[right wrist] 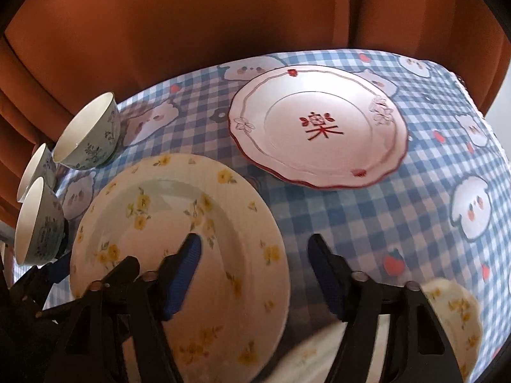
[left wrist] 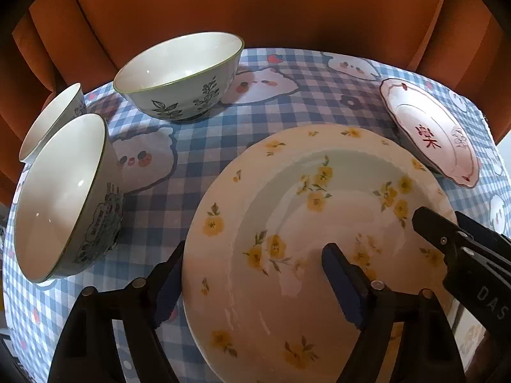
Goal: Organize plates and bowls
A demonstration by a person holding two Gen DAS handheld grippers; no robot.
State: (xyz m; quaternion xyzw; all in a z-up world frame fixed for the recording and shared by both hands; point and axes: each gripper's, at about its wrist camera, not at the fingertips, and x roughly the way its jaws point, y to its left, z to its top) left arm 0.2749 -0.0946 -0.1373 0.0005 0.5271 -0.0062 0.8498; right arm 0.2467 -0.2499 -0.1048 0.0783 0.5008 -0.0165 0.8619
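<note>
Both grippers straddle opposite rims of the yellow-flowered plate on the checked tablecloth. The left gripper and right gripper stand wide, pads seemingly not pressing it. Three bowls sit left, the red-trimmed plate beyond.

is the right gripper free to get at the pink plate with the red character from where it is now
Probably yes. The right gripper is open and holds nothing, and only bare tablecloth lies between it and the pink plate. The yellow-flowered plate sits off to one side.
</note>
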